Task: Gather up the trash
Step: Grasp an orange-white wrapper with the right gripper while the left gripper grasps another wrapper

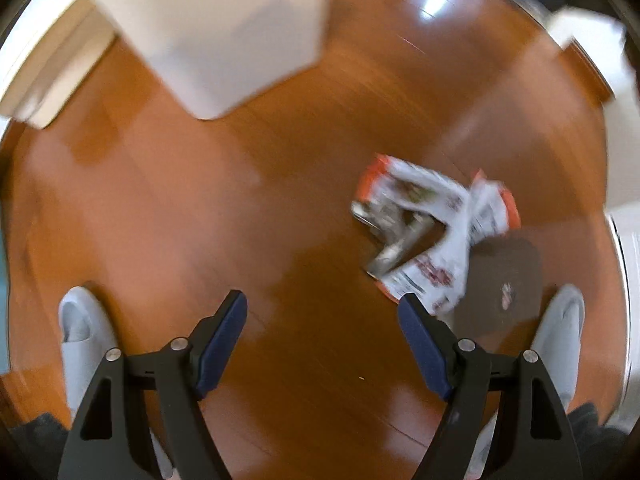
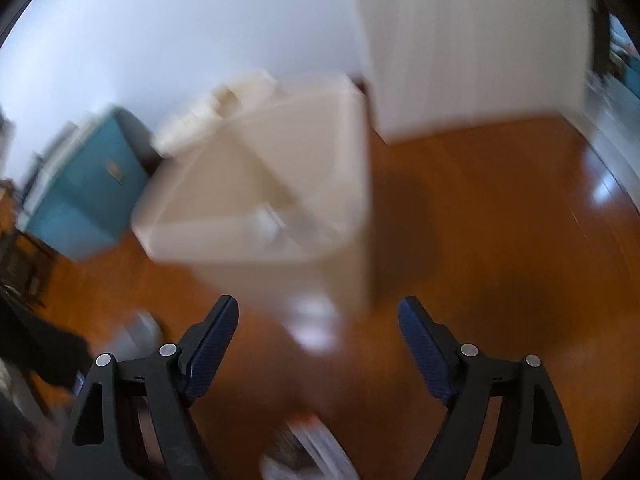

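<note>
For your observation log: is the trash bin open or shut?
Open: the right wrist view looks down into the bin's beige interior; no lid covers it.

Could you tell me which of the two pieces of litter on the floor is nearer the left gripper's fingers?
The crumpled white-and-orange wrapper: its lower edge reaches the left gripper's right-hand fingertip, while the flat dark brown piece lies farther right, partly beneath it.
</note>
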Available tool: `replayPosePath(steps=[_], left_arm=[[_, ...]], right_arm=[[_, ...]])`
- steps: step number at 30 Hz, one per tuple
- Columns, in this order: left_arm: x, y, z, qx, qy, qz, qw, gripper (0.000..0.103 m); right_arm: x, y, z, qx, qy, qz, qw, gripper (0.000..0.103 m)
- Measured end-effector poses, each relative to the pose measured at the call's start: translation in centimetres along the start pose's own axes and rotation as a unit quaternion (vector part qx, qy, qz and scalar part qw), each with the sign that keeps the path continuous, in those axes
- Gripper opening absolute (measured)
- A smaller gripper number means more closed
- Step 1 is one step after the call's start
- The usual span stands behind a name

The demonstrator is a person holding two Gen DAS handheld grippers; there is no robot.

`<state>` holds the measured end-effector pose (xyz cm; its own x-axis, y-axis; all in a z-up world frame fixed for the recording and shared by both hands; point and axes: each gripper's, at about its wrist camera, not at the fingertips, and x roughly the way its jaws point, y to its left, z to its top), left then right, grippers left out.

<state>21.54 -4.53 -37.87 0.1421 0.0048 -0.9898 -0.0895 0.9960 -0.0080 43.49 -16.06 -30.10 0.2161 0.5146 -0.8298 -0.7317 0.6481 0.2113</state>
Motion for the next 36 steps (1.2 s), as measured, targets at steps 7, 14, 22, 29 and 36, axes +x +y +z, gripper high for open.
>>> replayPosePath(steps=[7, 14, 22, 29, 36], left_arm=[[1.3, -2.6, -1.3, 0.018, 0.036, 0.013, 0.9991, 0.078], [0.8, -3.6, -0.7, 0.029, 0.026, 0.018, 0.9991, 0.078], [1.0, -3.9, 0.5, 0.048, 0.003, -0.002, 0.9988, 0.078], [4.5, -8.0, 4.5, 0.166, -0.010, -0.036, 0.9854, 0.078], [6.9, -10.6, 7.0, 0.221, 0.018, -0.048, 0.9739, 0.082]], right_arm=[[10.7, 0.7, -9.4, -0.104, 0.203, 0.060, 0.972, 0.078], [18.2, 3.6, -9.6, -0.169, 0.284, 0.048, 0.943, 0.060], [15.1, -0.2, -6.5, -0.062, 0.218, 0.050, 0.973, 0.015], [11.2, -6.0, -8.3, 0.086, 0.152, 0.027, 0.984, 0.015], [10.6, -7.6, -10.6, 0.148, 0.121, 0.018, 0.981, 0.015]])
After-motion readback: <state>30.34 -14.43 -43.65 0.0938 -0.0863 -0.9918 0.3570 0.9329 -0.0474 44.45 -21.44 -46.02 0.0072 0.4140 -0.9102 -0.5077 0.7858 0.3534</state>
